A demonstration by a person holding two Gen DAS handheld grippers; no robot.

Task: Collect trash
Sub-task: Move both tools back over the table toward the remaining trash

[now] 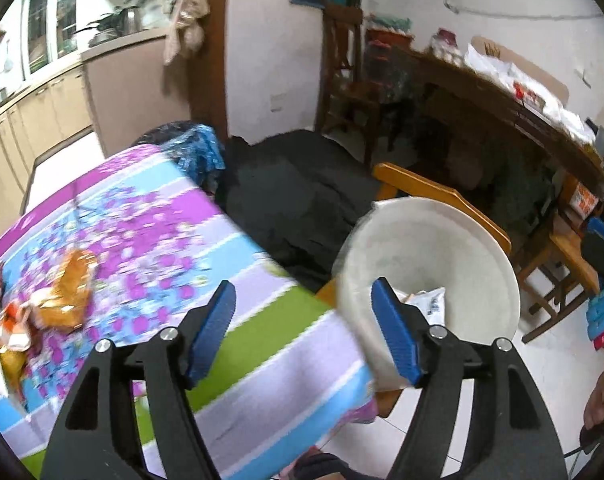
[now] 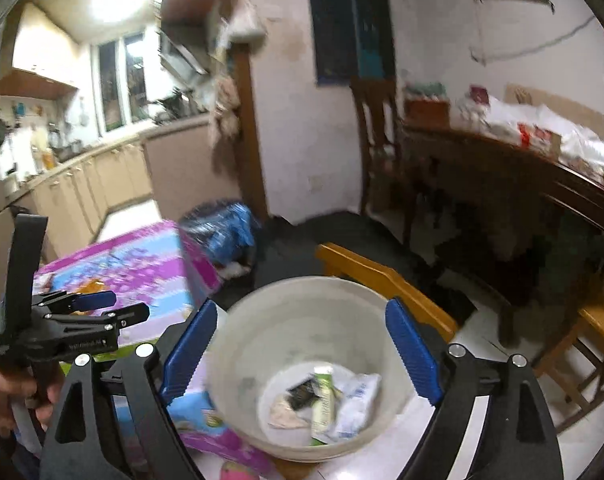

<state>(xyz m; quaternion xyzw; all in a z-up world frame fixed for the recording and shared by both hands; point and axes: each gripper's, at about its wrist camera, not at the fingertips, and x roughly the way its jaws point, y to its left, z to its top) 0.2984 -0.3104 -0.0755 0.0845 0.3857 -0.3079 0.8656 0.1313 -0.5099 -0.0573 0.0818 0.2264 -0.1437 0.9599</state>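
A white bucket (image 1: 442, 248) stands beside the corner of the table with the flowered cloth (image 1: 150, 216). In the right wrist view the bucket (image 2: 242, 340) holds a green-and-white wrapper (image 2: 324, 404), a white wrapper (image 2: 356, 402) and a dark scrap (image 2: 302, 392). Orange snack wrappers (image 1: 62, 300) lie on the cloth at the left. My left gripper (image 1: 302, 320) is open over the table edge with nothing between its fingers. My right gripper (image 2: 302, 348) is open above the bucket's mouth, also empty. The right wrist view shows the left gripper (image 2: 126, 306) held by a hand (image 2: 6, 396).
A yellow wooden chair (image 2: 382, 276) stands right behind the bucket. A dark heap (image 1: 302, 184) and a blue bag (image 2: 230, 228) lie past the table. A dark wooden sideboard (image 2: 502, 168) with clutter runs along the right wall. A blue packet (image 2: 198, 412) lies on the table's near corner.
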